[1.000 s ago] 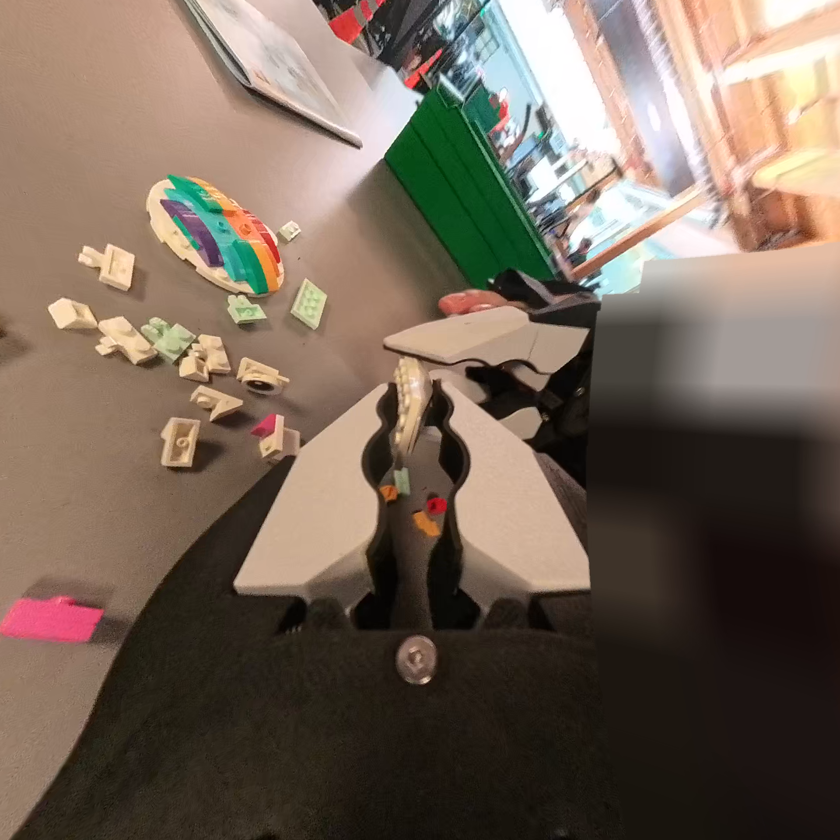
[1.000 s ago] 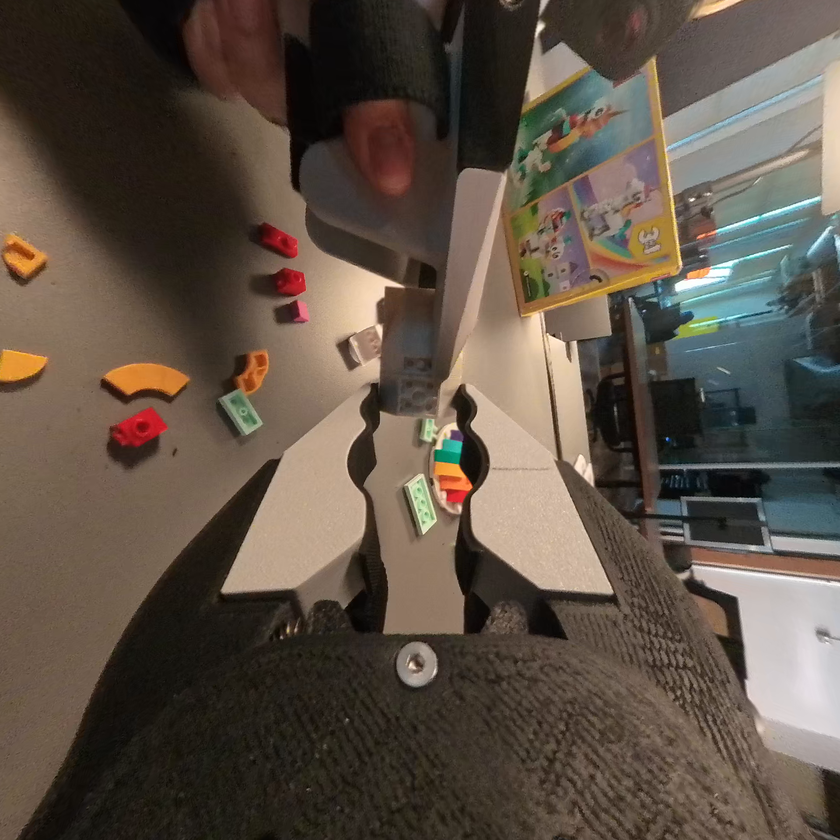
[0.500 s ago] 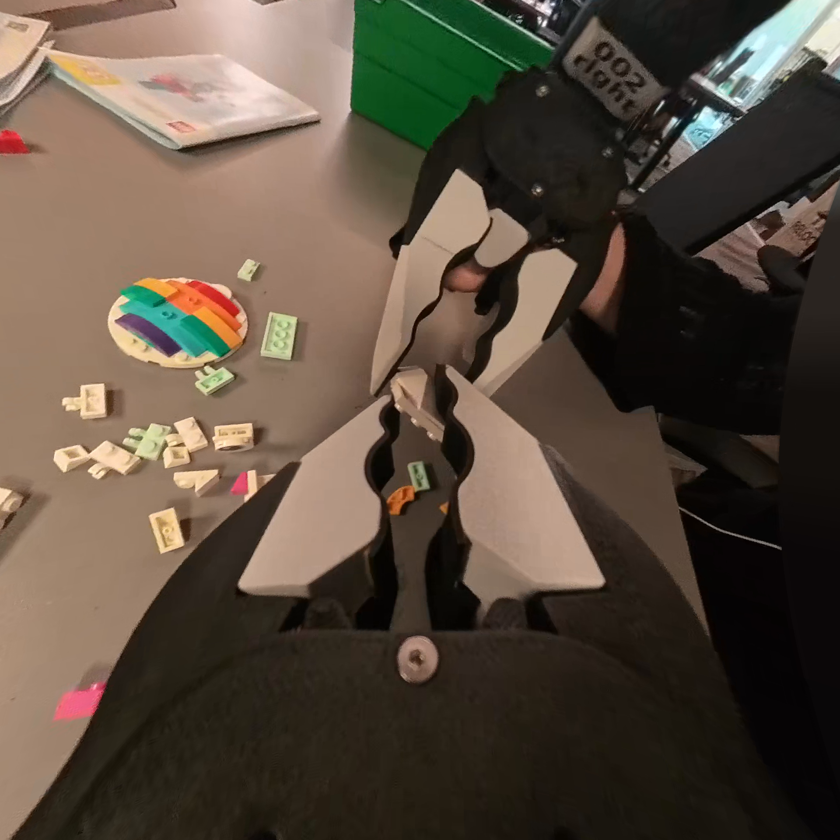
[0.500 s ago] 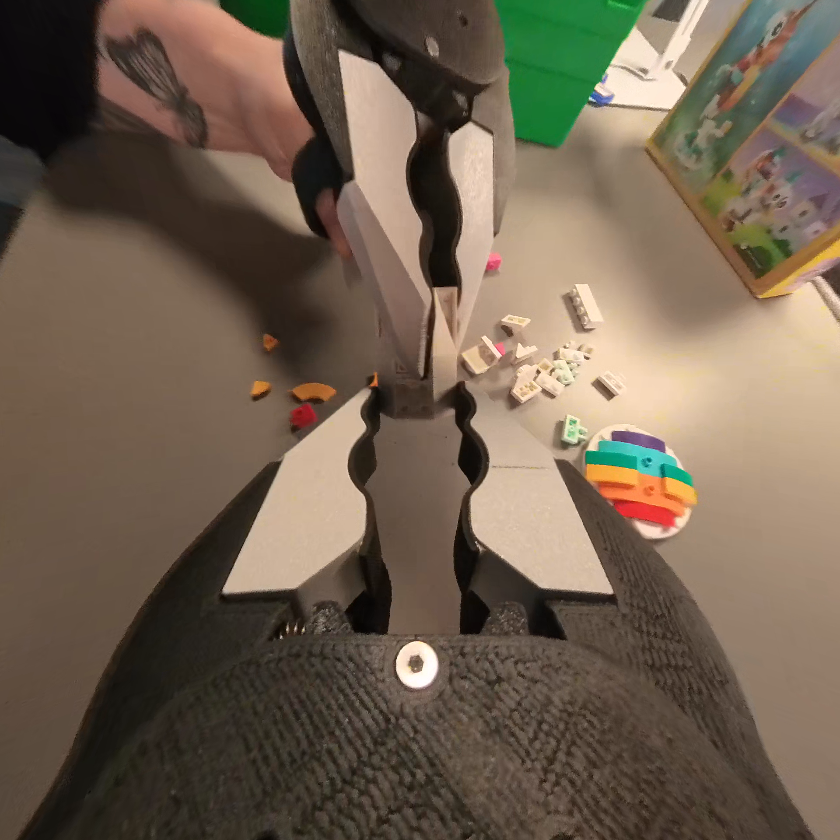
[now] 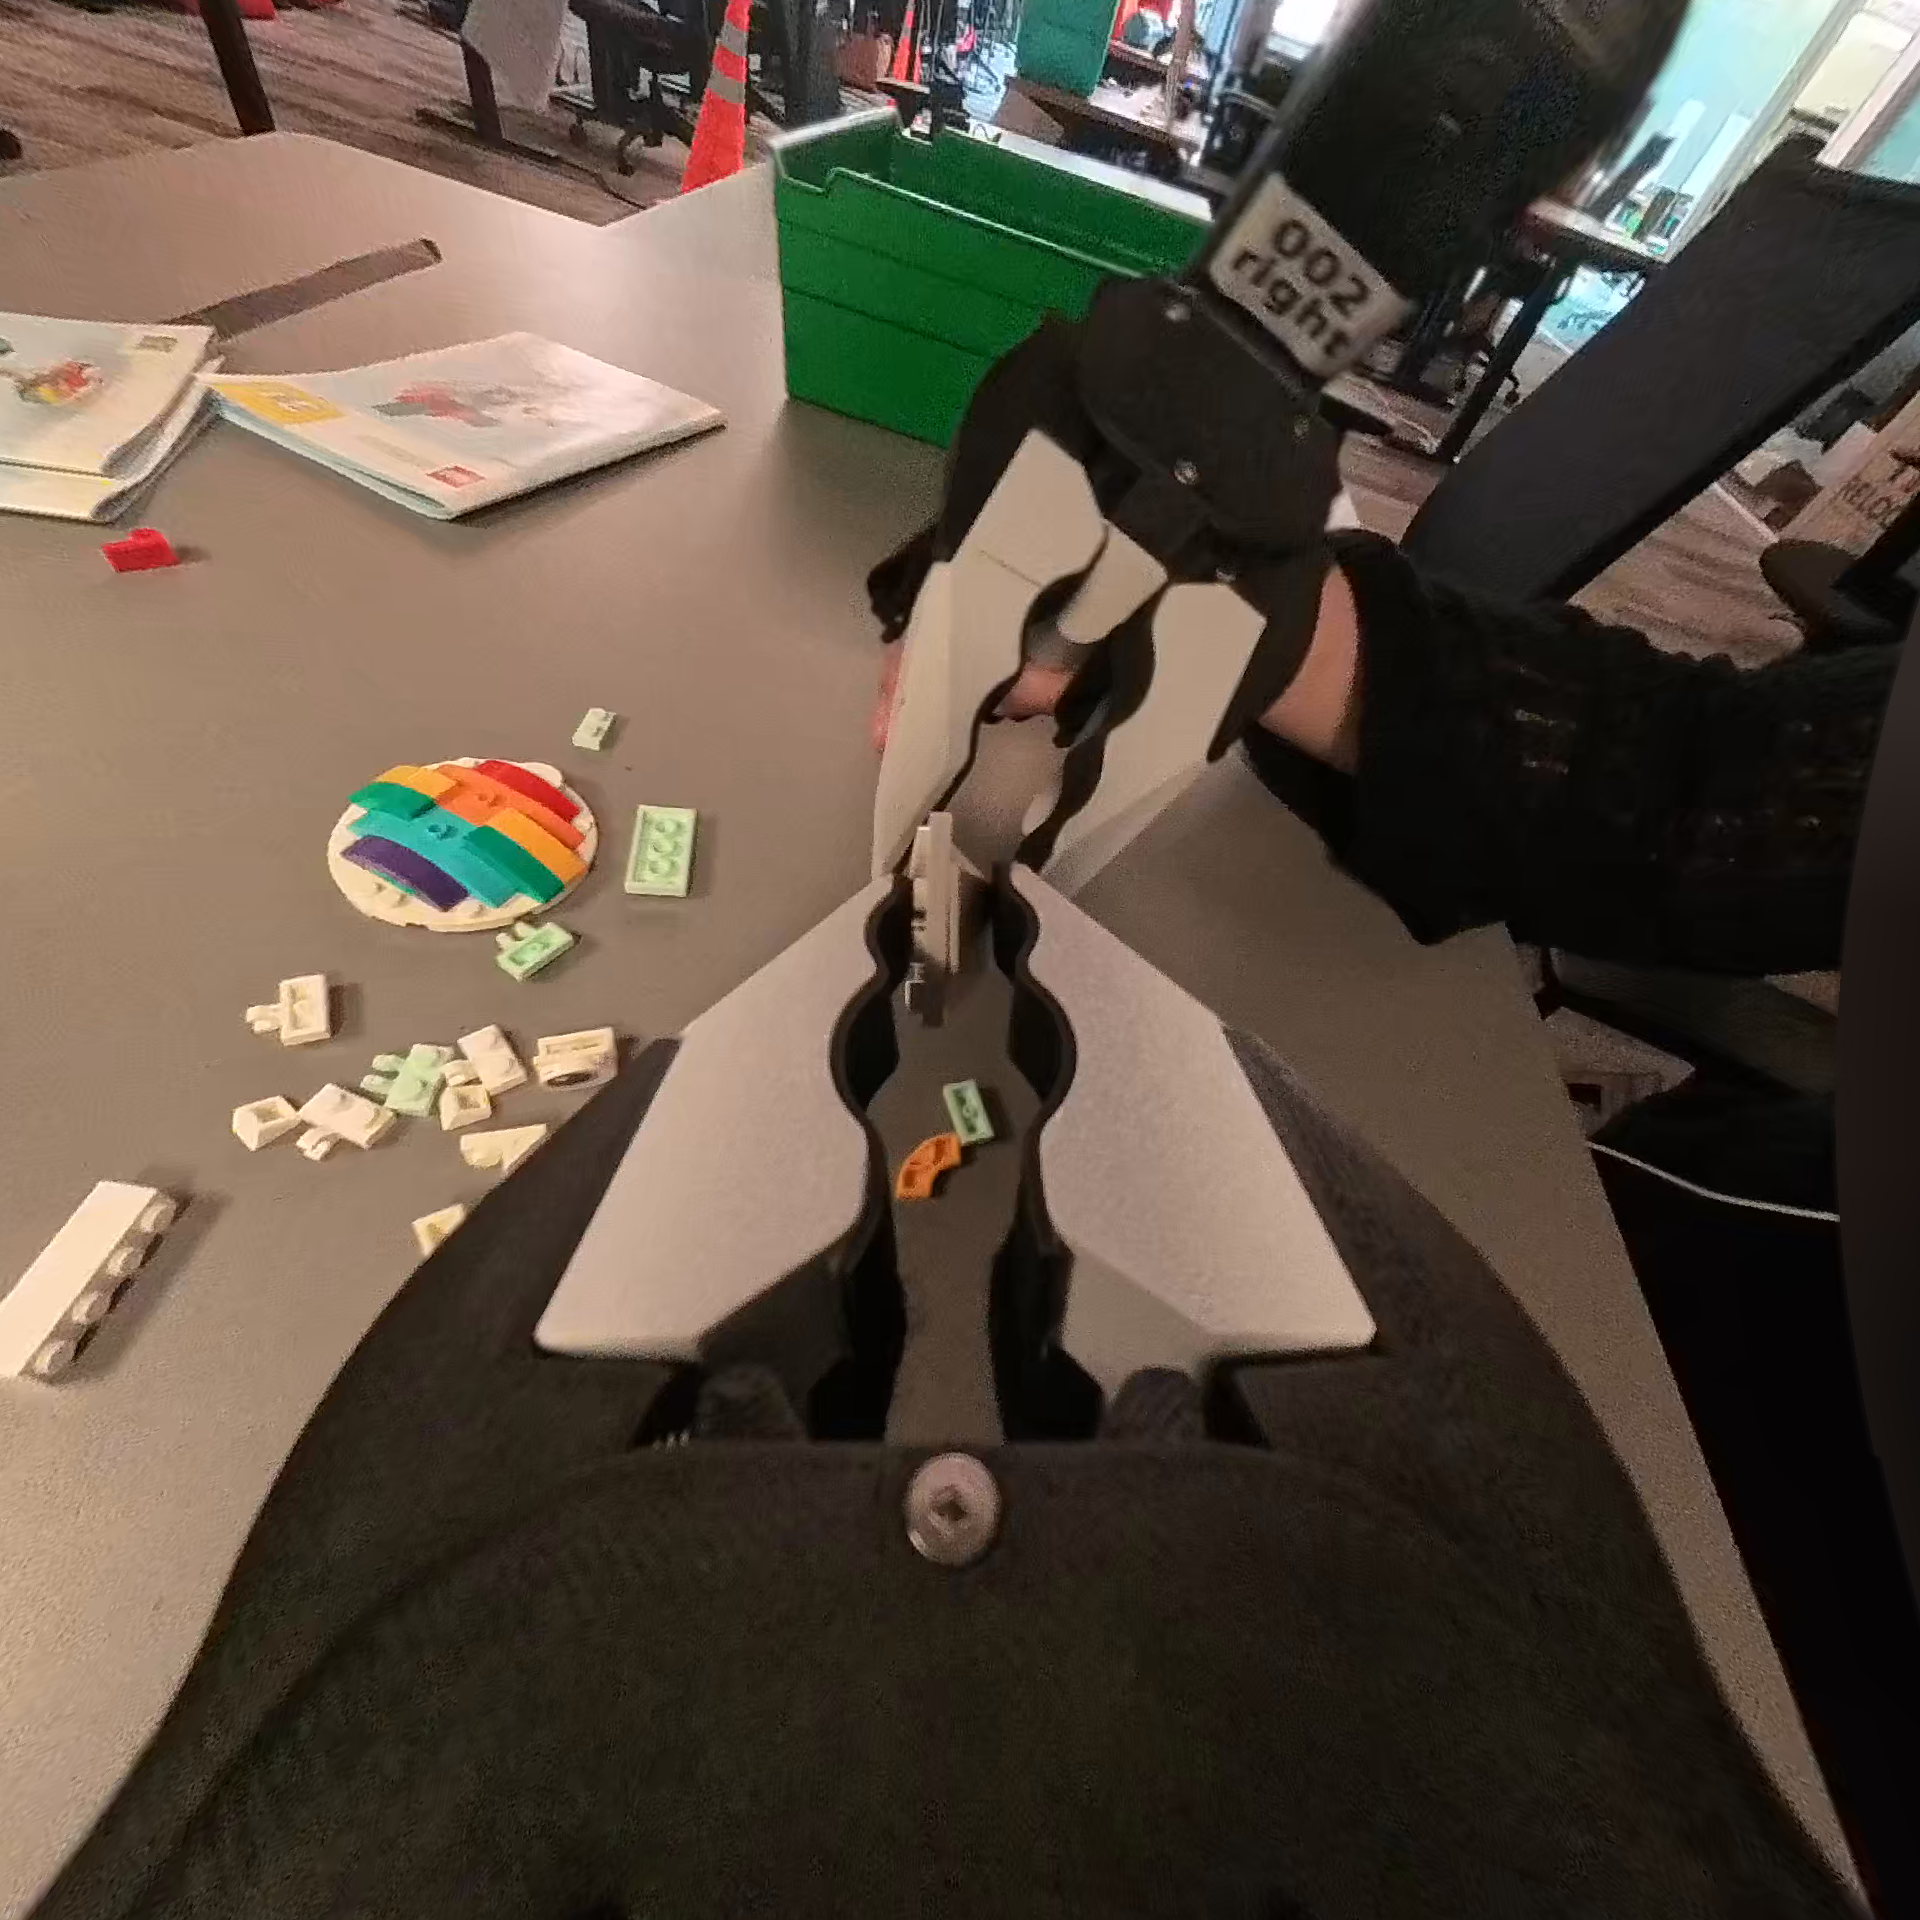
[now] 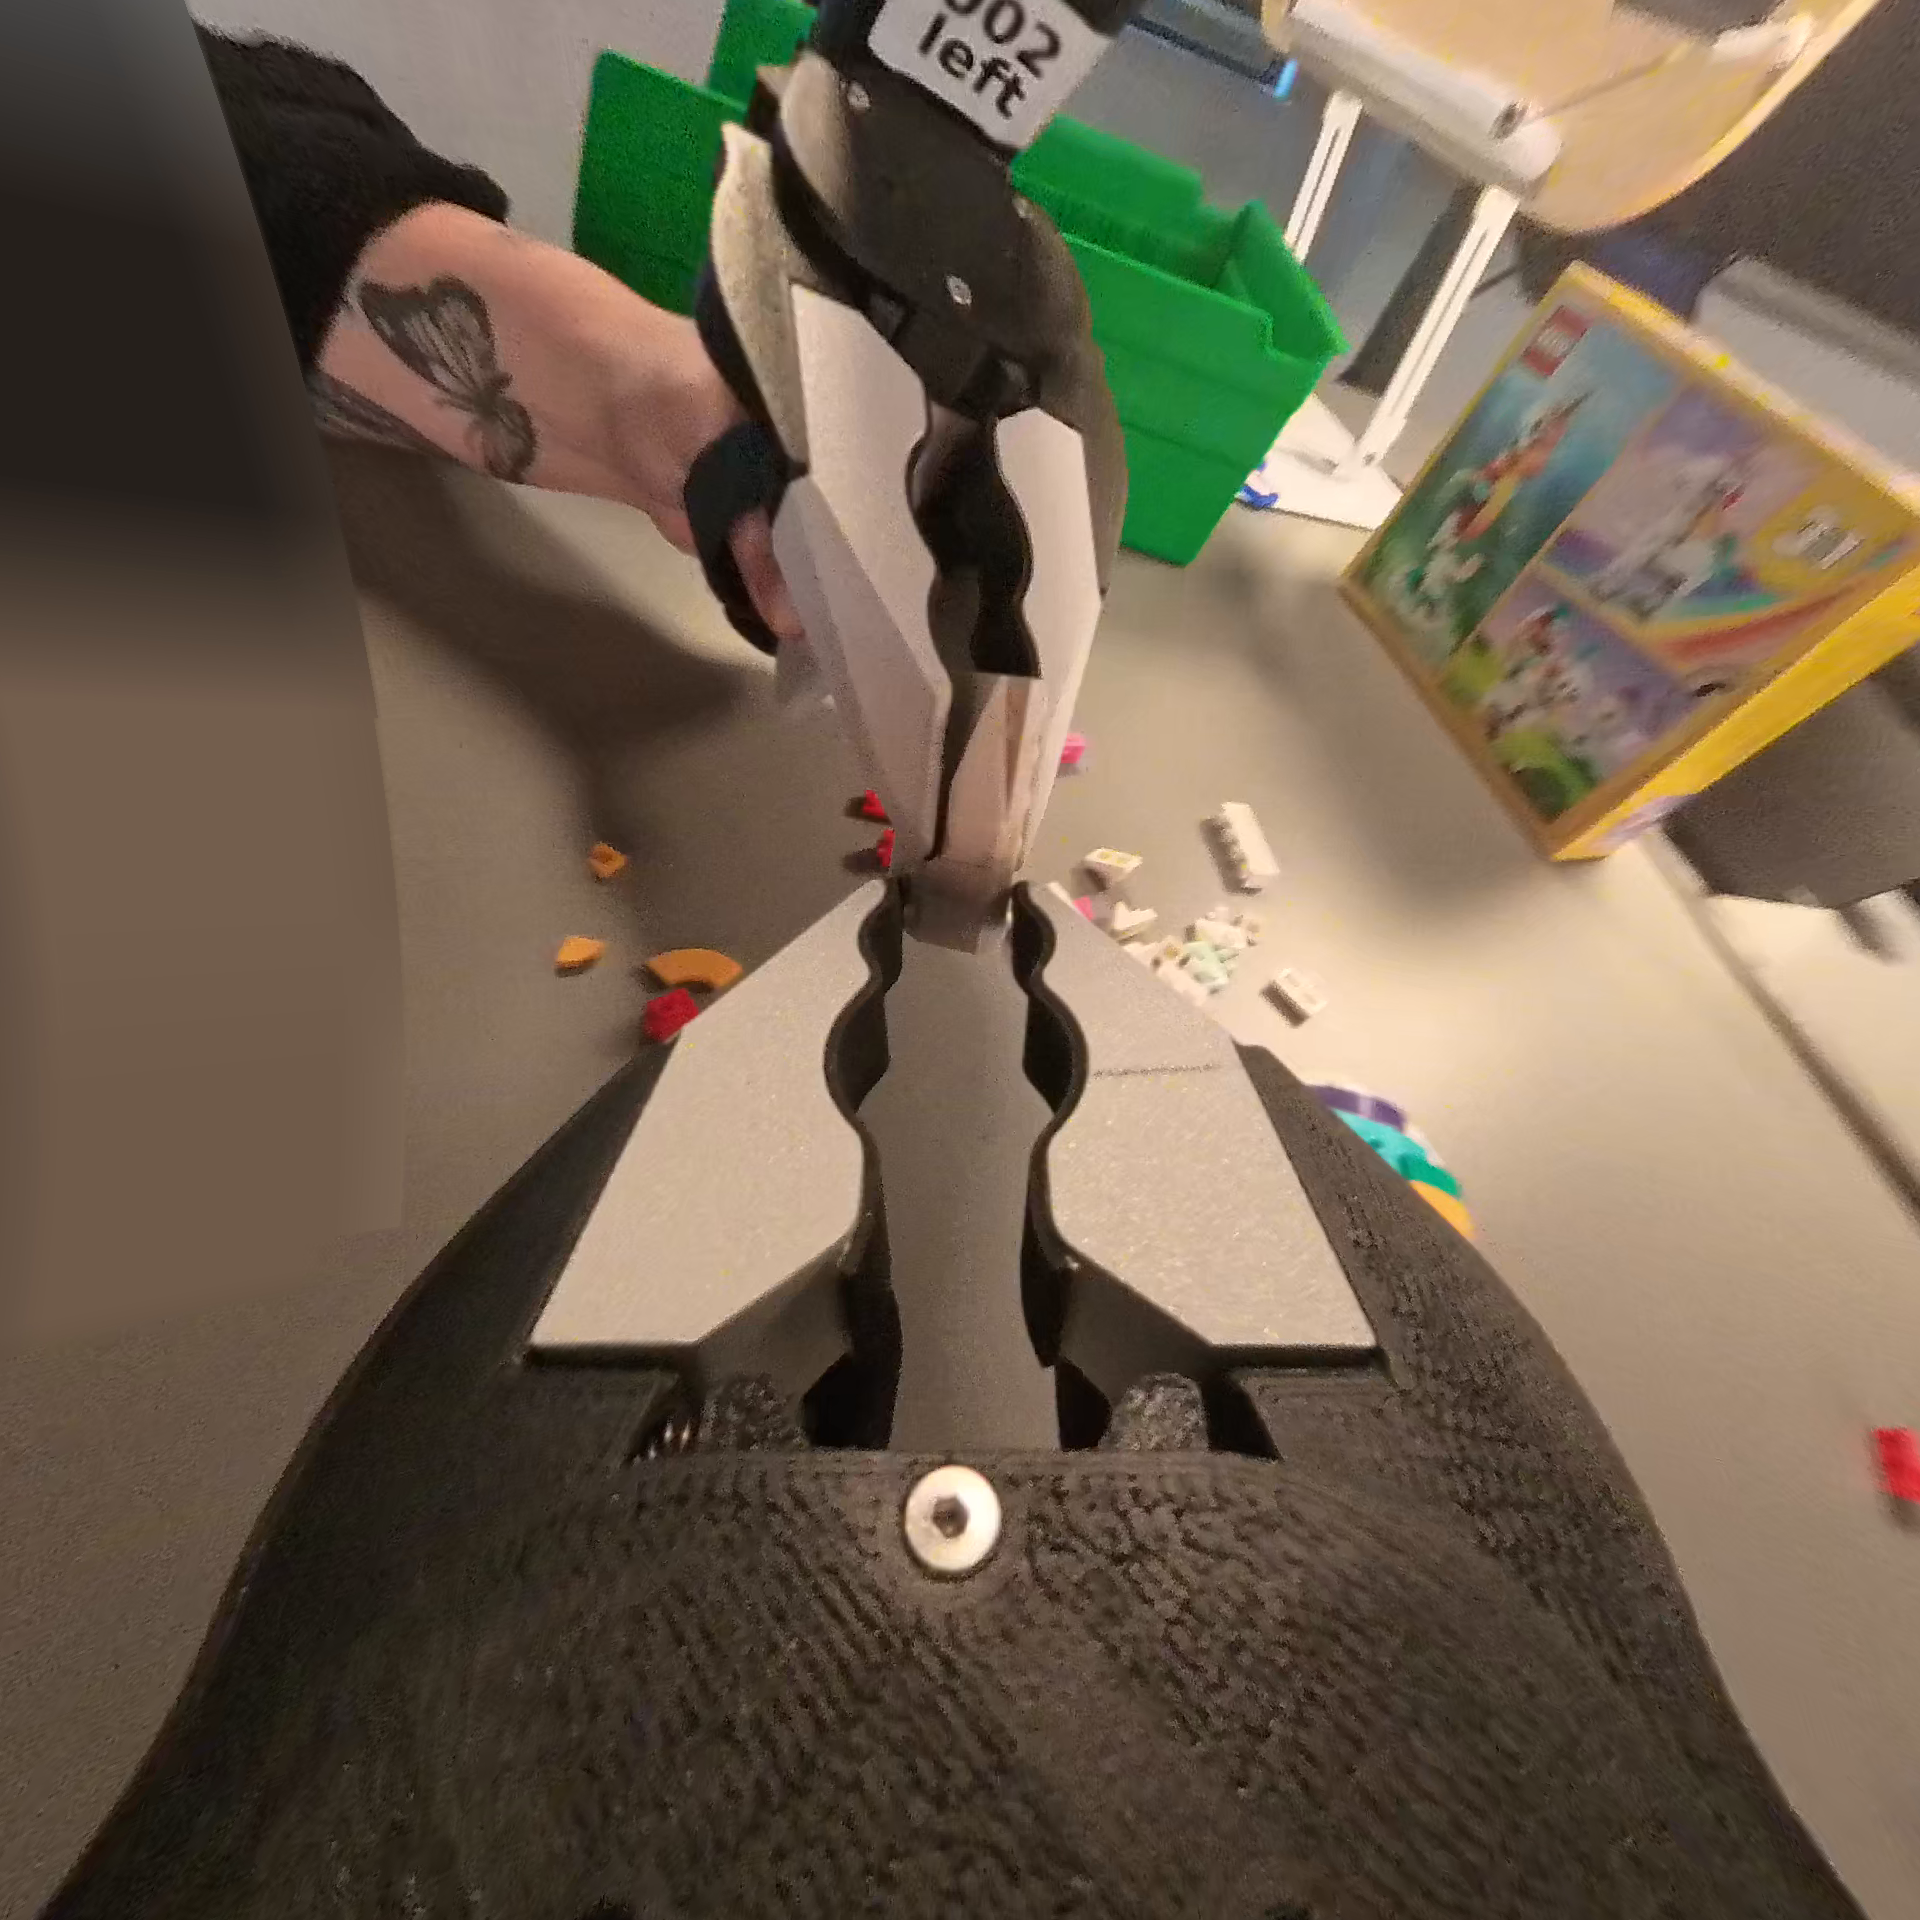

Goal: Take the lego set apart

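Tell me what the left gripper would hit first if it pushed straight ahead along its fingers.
Most likely the right gripper: its fingertips sit directly ahead, tip to tip with the left gripper, both pinching the same small white lego piece. Depth beyond is unclear.

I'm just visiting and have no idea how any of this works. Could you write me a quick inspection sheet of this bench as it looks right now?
Surface: grey table, strewn with small parts.
Job's things: white and grey piece held in the air between both grippers; rainbow disc still assembled; loose white and mint bricks; orange and red bits.
Clutter: booklets, set box, green bin.
Grippers: left gripper shut on the piece; right gripper shut on its grey end, tips meeting head-on.
Cables: a thin white one beyond the table edge.
Surroundings: office chairs, orange cone.
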Motion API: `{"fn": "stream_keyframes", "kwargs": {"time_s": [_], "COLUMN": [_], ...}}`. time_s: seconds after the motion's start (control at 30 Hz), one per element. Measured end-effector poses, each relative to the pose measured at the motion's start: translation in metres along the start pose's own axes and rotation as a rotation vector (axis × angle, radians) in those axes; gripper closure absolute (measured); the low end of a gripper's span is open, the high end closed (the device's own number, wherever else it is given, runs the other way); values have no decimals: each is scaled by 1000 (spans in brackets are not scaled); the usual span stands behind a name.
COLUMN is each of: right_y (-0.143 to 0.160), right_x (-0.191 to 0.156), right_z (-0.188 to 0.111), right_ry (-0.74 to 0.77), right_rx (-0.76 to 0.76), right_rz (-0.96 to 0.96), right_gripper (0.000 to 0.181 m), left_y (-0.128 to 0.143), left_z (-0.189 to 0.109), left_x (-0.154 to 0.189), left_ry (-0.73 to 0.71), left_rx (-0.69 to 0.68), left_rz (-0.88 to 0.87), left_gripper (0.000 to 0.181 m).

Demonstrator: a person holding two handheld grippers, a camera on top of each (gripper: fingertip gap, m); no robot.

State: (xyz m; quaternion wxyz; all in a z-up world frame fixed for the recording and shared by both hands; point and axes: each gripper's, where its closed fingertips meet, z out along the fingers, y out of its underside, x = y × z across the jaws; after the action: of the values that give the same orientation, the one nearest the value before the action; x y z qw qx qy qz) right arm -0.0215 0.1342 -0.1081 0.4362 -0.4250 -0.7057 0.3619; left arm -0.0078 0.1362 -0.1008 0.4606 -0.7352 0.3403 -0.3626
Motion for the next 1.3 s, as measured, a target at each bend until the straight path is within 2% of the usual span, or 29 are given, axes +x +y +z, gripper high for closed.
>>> {"fn": "stream_keyframes", "kwargs": {"time_s": [0.2,0.33,0.47,0.63,0.93,1.3], "right_y": [-1,0,0,-10,-29,-32], "right_x": [12,16,22,28,26,26], "right_z": [7,10,9,4,-4,-7], "right_ry": [181,259,335,449,567,598], "right_rx": [-49,-88,-127,-137,-91,-87], "right_rz": [-239,-366,-470,-622,-829,-893], "right_gripper": [165,165,143,148,151,154], "left_y": [-1,1,-5,-14,-22,-27], "left_z": [-5,-7,-9,-17,-24,-28], "left_x": [-10,-13,-10,-9,-4,-5], "left_ry": [-57,-126,-163,-221,-195,-214], "left_rx": [33,23,85,162,251,287], "left_rz": [71,268,445,590,573,564], "left_gripper": [164,166,165,166,166,166]}}
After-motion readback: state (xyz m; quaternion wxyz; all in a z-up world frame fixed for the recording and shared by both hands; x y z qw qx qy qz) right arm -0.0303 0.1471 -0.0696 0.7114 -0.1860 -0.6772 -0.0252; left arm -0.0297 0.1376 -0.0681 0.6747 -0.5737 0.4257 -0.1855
